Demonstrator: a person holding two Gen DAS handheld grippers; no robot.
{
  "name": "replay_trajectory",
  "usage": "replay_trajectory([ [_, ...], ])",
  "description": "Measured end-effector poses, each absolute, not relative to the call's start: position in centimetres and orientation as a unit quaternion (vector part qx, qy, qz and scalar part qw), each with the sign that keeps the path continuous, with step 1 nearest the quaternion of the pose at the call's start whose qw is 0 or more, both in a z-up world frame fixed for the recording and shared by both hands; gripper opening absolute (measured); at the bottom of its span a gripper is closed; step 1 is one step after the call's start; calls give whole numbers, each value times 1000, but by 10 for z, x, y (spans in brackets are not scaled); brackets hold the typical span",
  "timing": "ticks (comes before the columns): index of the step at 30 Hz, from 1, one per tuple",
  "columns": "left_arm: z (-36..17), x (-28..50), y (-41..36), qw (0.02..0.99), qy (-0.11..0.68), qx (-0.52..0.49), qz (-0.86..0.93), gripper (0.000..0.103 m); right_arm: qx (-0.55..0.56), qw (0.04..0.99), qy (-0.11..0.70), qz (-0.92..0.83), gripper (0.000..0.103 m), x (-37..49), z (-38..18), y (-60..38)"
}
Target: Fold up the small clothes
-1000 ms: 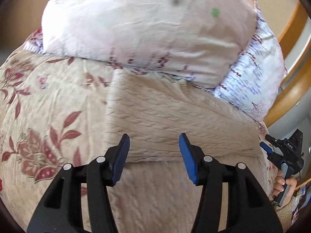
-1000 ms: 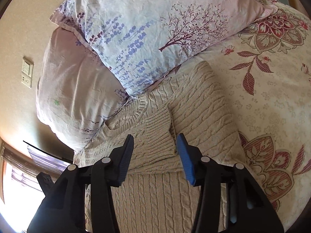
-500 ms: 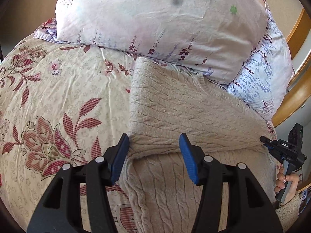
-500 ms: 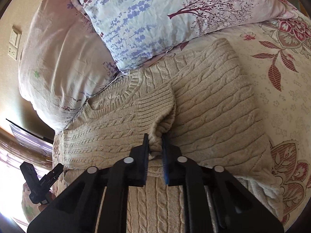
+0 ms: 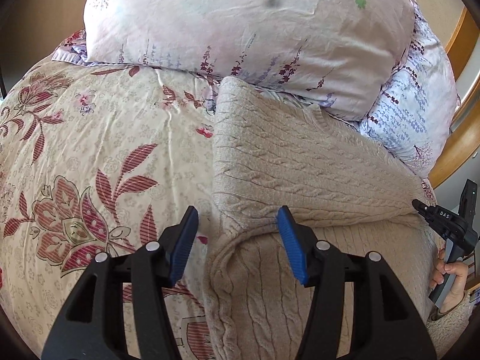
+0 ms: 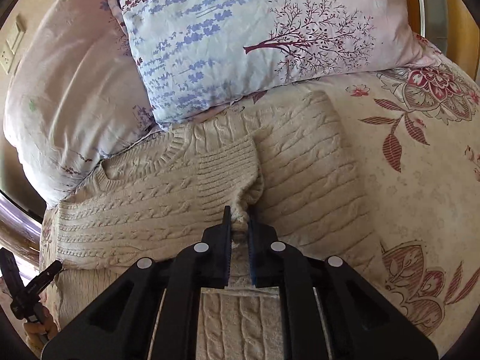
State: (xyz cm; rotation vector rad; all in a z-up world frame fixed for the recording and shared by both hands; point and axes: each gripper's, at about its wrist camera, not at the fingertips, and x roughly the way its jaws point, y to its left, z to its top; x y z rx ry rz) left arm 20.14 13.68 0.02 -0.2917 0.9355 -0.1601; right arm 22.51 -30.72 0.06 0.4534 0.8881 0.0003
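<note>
Folding the cream cable-knit sweater (image 6: 300, 162) is underway: it lies on the floral bedspread (image 5: 90, 156) with its collar end against the pillows, and a ribbed cuff (image 6: 228, 165) is already laid across the chest. Your right gripper (image 6: 239, 228) is pressed together, pinching a bunch of knit just below that cuff. Your left gripper (image 5: 237, 234) hovers spread over the sweater's other side, its jaws opening a little more, with a rumpled fold of knit lying below the gap and nothing gripped. The next move, as I judge it, calls for you to close the left on that edge so that both hands can lift evenly and carry the fabric over; a one-sided pull would likely drag the thick knit askew. Two pillows sit behind, a pale pink one (image 5: 240, 21) and a blue lavender-print one (image 6: 240, 30), with a wooden bed frame (image 5: 456, 138) and a wall switch (image 6: 12, 45) beyond
</note>
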Motion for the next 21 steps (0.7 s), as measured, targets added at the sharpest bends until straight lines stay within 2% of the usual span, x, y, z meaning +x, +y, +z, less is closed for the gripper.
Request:
replay_trajectory([
  [3, 1, 199, 140, 877, 447, -155, -86, 55, 228, 873, 432, 10, 16, 225, 2, -311],
  [5, 1, 193, 144, 872, 446, -175, -102, 55, 253, 869, 425, 22, 38, 214, 7, -320],
  [8, 3, 178, 150, 865, 442, -199, -131, 56, 281, 871, 401, 38, 58, 189, 14, -335],
  [11, 7, 159, 155, 865, 435, -204, -147, 58, 296, 870, 392, 44, 61, 162, 17, -360],
  [21, 8, 100, 161, 853, 426, -233, -193, 58, 351, 844, 401, 63, 61, 83, -5, -405],
])
